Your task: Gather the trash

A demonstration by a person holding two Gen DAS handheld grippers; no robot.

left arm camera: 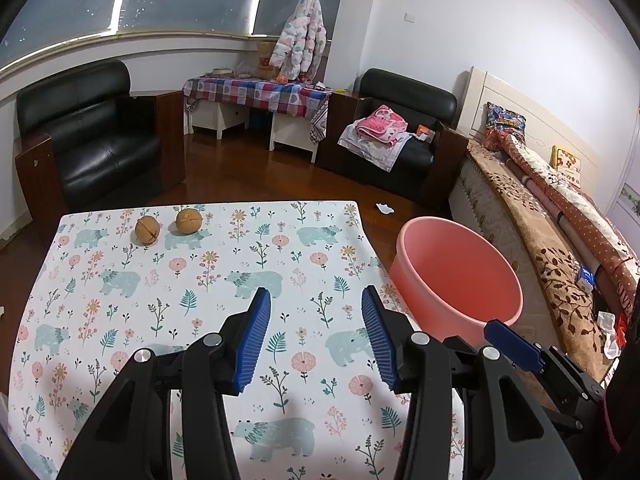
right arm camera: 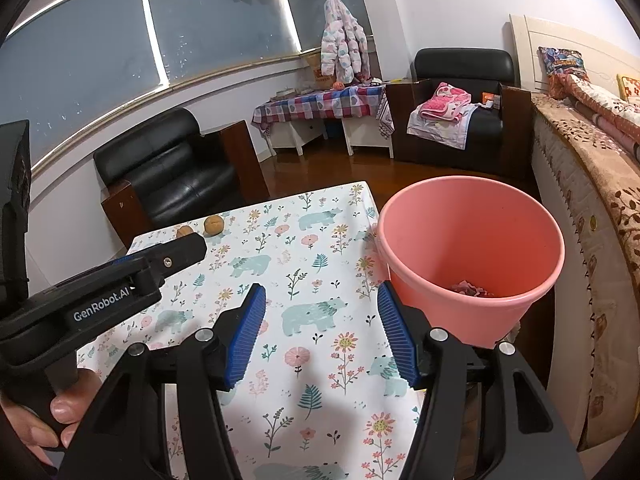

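Observation:
Two brown walnuts (left arm camera: 147,230) (left arm camera: 189,221) lie side by side near the far left edge of the table with the floral bear cloth (left arm camera: 224,264). A pink bucket (left arm camera: 460,276) stands off the table's right side; in the right wrist view some crumpled scraps (right arm camera: 470,289) lie at its bottom. My left gripper (left arm camera: 316,300) hovers open over the near middle of the cloth, nothing between its blue pads. My right gripper (right arm camera: 320,298) is open too, empty, above the cloth just left of the bucket (right arm camera: 472,256). The walnuts (right arm camera: 213,225) show far off in that view.
The left gripper's body (right arm camera: 100,296), held by a hand (right arm camera: 44,420), fills the lower left of the right wrist view. Two black armchairs (left arm camera: 88,136) (left arm camera: 400,128) and a checked side table (left arm camera: 256,96) stand beyond. A bed (left arm camera: 560,240) runs along the right.

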